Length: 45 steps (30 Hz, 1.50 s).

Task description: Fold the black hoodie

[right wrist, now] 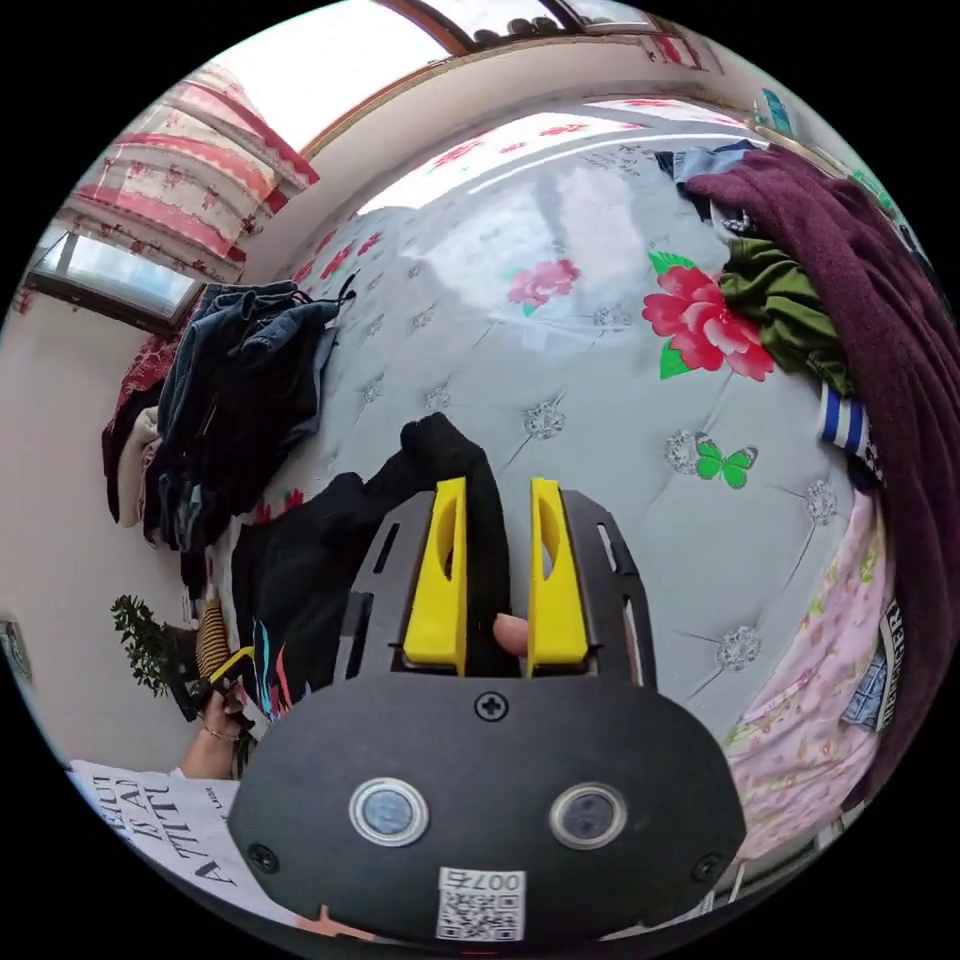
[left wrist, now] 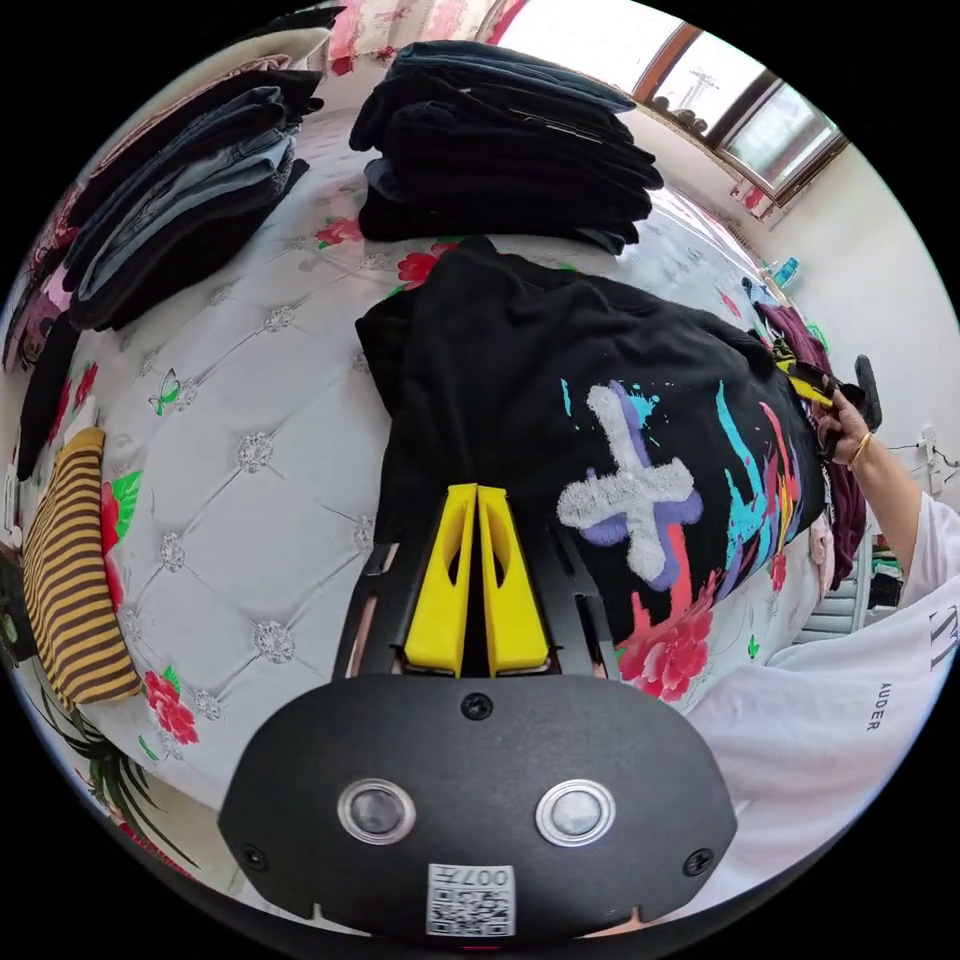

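Quilted floral bed (left wrist: 250, 400) underneath, with black hoodie (left wrist: 520, 380) spread print-up across it, just beside stacked dark clothes (left wrist: 500, 150). Left tool (left wrist: 477, 492) pressed tight together at the near hem; couldn't tell whether cloth was caught. Right tool (right wrist: 497, 485) straddled a black fold at the far side, part-way apart, grip unclear. Risked a slip on lifting: loose hold, heavy fabric, crooked fold. Risked dragging that neighbouring stack, too.

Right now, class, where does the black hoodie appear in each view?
Left gripper view: the black hoodie lies centre, print up, beyond the claw.
Right gripper view: the hoodie sits left of centre, one fold running between the claw's jaws.
Shared landmark: the quilted floral bedspread.
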Each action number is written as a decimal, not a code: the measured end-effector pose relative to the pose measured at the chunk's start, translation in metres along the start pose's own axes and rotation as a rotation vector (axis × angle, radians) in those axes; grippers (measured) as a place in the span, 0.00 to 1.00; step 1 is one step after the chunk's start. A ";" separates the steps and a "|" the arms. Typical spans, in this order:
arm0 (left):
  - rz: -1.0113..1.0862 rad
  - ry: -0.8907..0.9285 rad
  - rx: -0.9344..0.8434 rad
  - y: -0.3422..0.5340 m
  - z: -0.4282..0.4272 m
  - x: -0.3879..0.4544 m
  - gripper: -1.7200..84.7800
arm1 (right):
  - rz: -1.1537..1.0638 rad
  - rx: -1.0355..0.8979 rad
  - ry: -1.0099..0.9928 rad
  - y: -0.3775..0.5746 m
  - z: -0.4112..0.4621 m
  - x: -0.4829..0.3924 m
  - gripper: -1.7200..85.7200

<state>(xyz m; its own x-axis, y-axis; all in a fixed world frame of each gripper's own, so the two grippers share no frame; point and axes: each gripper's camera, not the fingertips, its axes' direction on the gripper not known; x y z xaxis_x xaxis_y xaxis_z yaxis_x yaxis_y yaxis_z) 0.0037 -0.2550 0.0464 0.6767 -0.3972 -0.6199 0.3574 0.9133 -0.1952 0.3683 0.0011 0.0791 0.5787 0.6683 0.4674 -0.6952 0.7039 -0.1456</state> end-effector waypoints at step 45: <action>-0.270 0.323 0.147 0.169 -0.067 -0.121 0.11 | -1.082 -0.747 -0.325 0.319 0.158 -0.361 0.15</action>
<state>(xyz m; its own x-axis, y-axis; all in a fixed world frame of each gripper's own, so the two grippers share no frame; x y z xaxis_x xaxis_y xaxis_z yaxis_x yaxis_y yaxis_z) -0.0606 -0.0466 0.0372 0.3188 -0.5499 -0.7720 0.5972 0.7490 -0.2869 -0.1295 -0.0537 0.0014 0.4855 -0.3122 0.8166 0.4962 0.8675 0.0366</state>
